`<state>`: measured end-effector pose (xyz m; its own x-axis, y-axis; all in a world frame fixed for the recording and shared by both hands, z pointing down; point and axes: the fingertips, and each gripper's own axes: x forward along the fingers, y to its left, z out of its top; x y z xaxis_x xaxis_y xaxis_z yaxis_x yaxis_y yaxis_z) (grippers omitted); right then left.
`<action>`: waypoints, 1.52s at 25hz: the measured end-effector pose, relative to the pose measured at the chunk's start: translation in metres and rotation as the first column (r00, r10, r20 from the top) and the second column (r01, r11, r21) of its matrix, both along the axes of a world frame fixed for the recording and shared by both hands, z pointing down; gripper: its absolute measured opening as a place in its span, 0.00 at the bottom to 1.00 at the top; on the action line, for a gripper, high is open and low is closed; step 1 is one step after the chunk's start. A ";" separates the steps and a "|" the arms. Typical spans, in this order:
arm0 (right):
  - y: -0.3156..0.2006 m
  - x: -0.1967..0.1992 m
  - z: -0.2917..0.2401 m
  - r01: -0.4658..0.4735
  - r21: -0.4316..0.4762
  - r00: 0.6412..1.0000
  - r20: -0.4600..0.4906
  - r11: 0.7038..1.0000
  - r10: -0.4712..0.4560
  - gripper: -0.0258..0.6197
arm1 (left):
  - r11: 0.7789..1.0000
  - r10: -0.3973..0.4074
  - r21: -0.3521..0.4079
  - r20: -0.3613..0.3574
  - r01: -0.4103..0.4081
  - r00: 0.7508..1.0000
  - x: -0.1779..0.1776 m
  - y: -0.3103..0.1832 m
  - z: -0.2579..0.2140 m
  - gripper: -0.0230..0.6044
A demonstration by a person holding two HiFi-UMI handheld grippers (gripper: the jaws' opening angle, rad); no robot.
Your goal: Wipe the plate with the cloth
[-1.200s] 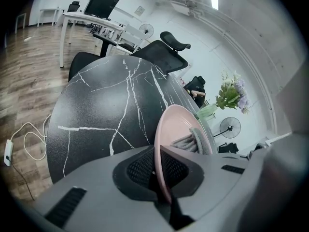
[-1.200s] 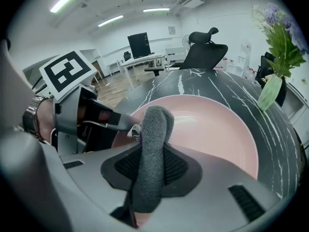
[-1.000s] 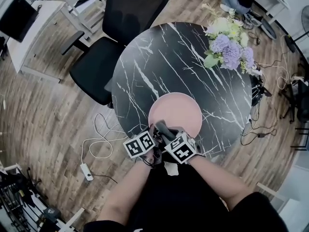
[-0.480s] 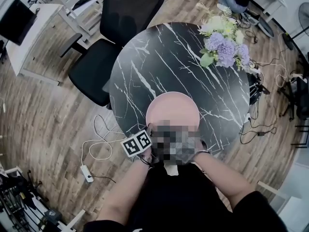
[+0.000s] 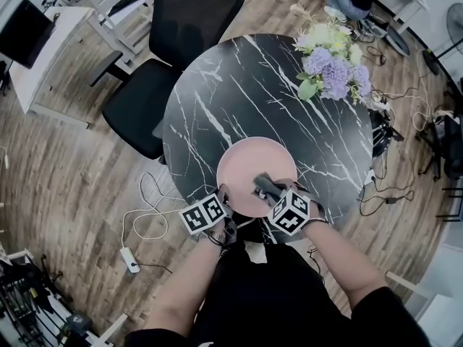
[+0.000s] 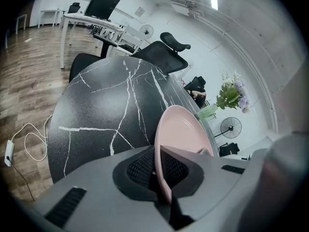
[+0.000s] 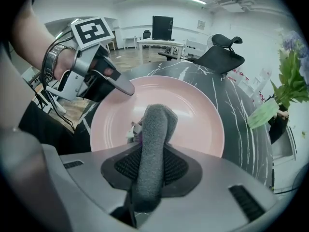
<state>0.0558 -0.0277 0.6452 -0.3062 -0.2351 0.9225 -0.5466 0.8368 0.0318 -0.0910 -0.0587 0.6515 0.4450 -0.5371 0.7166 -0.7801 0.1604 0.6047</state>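
Standing over the round black marble table [image 5: 239,85], the person has both grippers at the pink plate [image 5: 246,161], which sits near the table's close edge. The left gripper [image 6: 161,178] has its jaws closed on the plate's rim: the rim runs edge-on between the two pads, the rest of the plate stretches away ahead of the jaws, and bare marble spreads off to their left. The right gripper [image 7: 153,175] pinches a grey cloth [image 7: 155,129]. A thick rolled fold of it sticks out past the jaw tips, over the plate's inside. I cannot tell whether the fold actually touches the plate. The plate fills the space just ahead of and below these jaws, and the left gripper shows up and to their left, at the plate's rim. Far ahead and to the right of the right jaws stand some flowers [image 5: 333,60]. A black office chair [image 5: 177,35] waits beyond the table's far side.
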 end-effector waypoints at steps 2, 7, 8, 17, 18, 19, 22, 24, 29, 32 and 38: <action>-0.009 0.009 0.000 -0.013 0.022 1.000 -0.019 1.000 0.014 0.21 | 1.000 0.006 0.003 0.004 -0.006 1.000 0.000 0.000 -0.001 0.09; -0.029 0.024 -0.001 -0.019 0.079 0.997 -0.068 0.997 0.024 0.21 | 1.000 0.014 0.011 0.009 -0.014 1.000 0.001 0.000 -0.001 0.09; -0.032 0.026 -0.001 -0.017 0.094 0.996 -0.081 0.995 0.024 0.21 | 1.000 0.015 0.012 0.009 -0.015 1.000 0.001 0.000 -0.001 0.09; -0.062 0.035 -0.002 0.015 0.248 0.985 -0.173 0.969 0.029 0.21 | 0.999 0.029 0.020 0.022 -0.029 0.999 0.001 0.000 -0.001 0.09; -0.066 0.036 -0.003 0.006 0.260 0.985 -0.170 0.966 0.039 0.21 | 0.999 0.031 0.022 0.024 -0.031 0.999 0.001 0.000 -0.001 0.09; -0.070 0.037 -0.004 -0.007 0.271 0.985 -0.164 0.962 0.054 0.21 | 0.999 0.033 0.023 0.026 -0.033 0.999 0.001 -0.001 -0.001 0.09; -0.083 0.040 -0.009 -0.070 0.293 0.986 -0.121 0.954 0.110 0.21 | 0.999 0.041 0.029 0.038 -0.043 0.998 0.002 -0.002 -0.001 0.09; -0.089 0.042 -0.012 -0.117 0.296 0.986 -0.083 0.948 0.147 0.21 | 0.998 0.049 0.030 0.046 -0.051 0.998 0.003 -0.002 -0.001 0.09; -0.102 0.047 -0.027 -0.312 0.249 0.949 0.124 0.917 0.289 0.21 | 0.994 0.103 0.030 0.121 -0.107 0.987 0.004 -0.004 -0.001 0.12; -0.111 0.053 -0.042 -0.439 0.169 0.874 0.308 0.883 0.376 0.21 | 0.988 0.144 0.031 0.184 -0.152 0.972 0.005 -0.005 -0.002 0.14; -0.110 0.058 -0.078 -0.455 0.106 0.799 0.486 0.884 0.353 0.21 | 0.970 0.176 0.108 0.294 -0.215 0.940 0.008 -0.008 -0.018 0.30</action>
